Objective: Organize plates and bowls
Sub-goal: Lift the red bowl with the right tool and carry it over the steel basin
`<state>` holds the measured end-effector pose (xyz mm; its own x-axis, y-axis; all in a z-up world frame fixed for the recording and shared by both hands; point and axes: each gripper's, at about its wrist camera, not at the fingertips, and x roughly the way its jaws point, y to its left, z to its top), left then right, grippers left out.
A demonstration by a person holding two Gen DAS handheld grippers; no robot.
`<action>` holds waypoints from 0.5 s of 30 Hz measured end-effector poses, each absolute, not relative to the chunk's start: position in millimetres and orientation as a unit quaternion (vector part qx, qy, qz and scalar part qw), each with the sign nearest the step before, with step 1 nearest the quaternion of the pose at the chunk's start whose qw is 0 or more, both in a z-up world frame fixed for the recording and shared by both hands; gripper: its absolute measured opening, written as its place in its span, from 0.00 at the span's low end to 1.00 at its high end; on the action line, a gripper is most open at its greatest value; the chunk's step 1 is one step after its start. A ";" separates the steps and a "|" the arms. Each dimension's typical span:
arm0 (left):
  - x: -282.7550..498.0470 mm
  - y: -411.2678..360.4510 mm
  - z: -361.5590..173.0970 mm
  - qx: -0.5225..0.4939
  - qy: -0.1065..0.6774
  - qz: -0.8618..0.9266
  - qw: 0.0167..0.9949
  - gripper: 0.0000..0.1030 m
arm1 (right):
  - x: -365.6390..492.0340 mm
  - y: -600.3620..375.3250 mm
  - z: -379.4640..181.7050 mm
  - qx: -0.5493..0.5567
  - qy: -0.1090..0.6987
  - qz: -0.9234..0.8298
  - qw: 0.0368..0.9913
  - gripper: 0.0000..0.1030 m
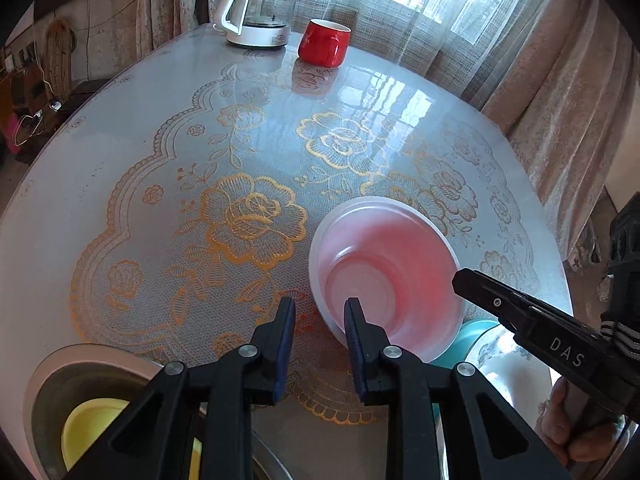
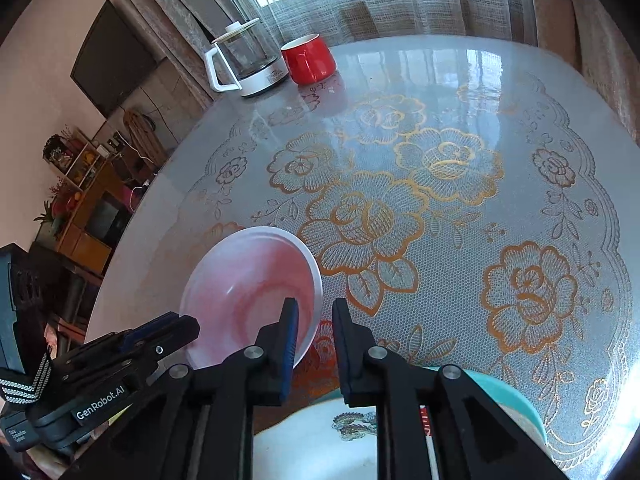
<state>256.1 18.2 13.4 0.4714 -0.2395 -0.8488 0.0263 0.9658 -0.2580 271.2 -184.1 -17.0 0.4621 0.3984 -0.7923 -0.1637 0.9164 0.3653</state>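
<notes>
Left wrist view first: the left gripper (image 1: 320, 312) sits low in the centre, jaws a narrow gap apart with nothing between the pads; its right finger overlaps the near edge of the pink bowl (image 1: 394, 268). That bowl lies tilted at lower right of centre on the table (image 1: 120, 208), empty. Under its right side a teal bowl (image 1: 468, 340) peeks out, mostly hidden. At bottom left a grey bowl (image 1: 44, 376) holds a yellow bowl (image 1: 92, 420), both cut off by the gripper arms. The right gripper (image 1: 460, 276) reaches in from the right edge; whether it touches the pink bowl I cannot tell. Top of frame: glass kettle (image 1: 260, 8) and red mug (image 1: 324, 42).

Right wrist view: the right gripper (image 2: 316, 320) is barely parted, holding nothing, its left finger against the pink bowl (image 2: 248, 292) rim. The left gripper (image 2: 176, 328) comes in lower left. At the bottom a white dish (image 2: 312, 448) sits in the teal bowl (image 2: 516, 400), half hidden.
</notes>
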 end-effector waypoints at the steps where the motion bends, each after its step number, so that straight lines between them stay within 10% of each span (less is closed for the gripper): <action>1: 255.2 15.6 13.0 -0.098 0.507 -0.080 0.853 0.25 | 270.7 -181.9 -18.3 0.120 0.491 0.166 0.847 0.17; 15: 221.4 8.3 27.8 -0.083 0.466 -0.096 0.876 0.24 | 241.5 -179.6 -14.0 0.156 0.470 0.177 0.851 0.12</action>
<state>221.4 8.3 27.8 0.5480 -0.2449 -0.7998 0.0898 0.9679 -0.2348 241.5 -179.6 -14.0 0.4961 0.4470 -0.7443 -0.1540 0.8890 0.4313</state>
